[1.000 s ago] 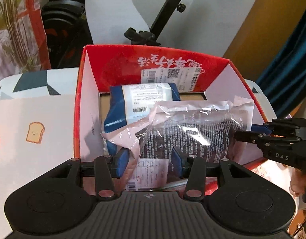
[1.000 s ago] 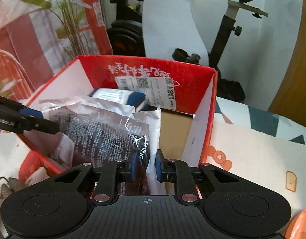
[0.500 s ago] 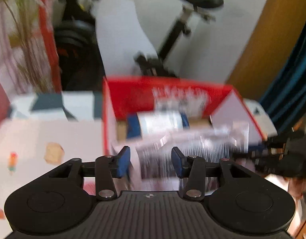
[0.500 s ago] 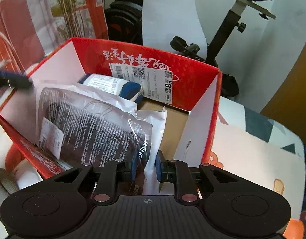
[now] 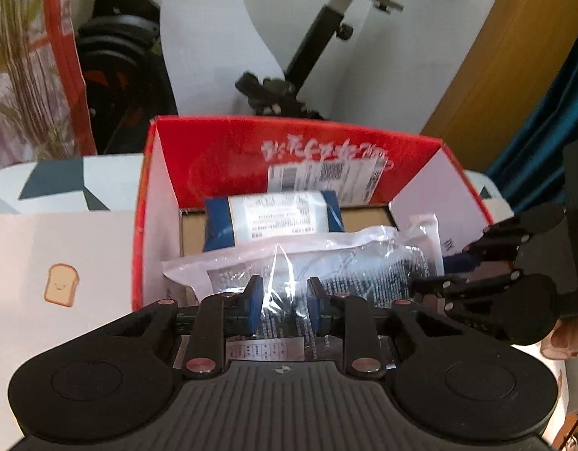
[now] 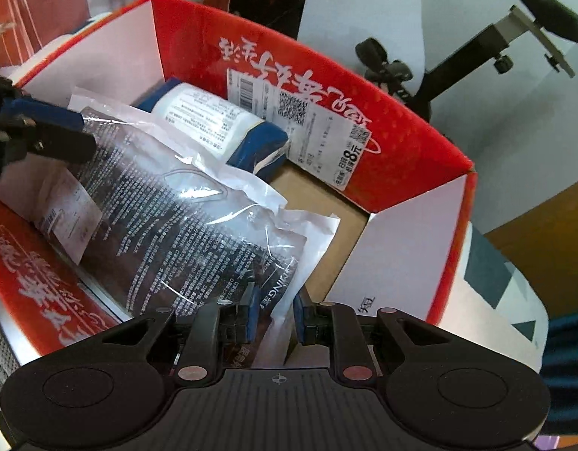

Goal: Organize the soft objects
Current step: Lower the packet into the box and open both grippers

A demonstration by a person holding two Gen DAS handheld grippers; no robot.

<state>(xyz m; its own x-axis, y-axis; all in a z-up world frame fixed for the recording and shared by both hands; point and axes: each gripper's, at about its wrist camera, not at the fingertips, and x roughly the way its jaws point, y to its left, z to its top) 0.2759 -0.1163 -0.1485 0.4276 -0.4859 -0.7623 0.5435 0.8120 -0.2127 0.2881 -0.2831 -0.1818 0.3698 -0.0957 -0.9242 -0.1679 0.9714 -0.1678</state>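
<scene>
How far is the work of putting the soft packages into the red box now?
Done: the blue pack lies in the red box. In hand: the right gripper pinches the clear bag, and the left gripper is closing on its other end. Left: release the bag inside.

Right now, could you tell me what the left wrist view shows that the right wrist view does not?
Only the left wrist view shows the toast sticker on the white surface beside the box, and the left gripper closing around the clear plastic package. Only the right wrist view shows the right gripper shut on that package's corner. Both show the red box and the blue-and-white pack inside.
</scene>
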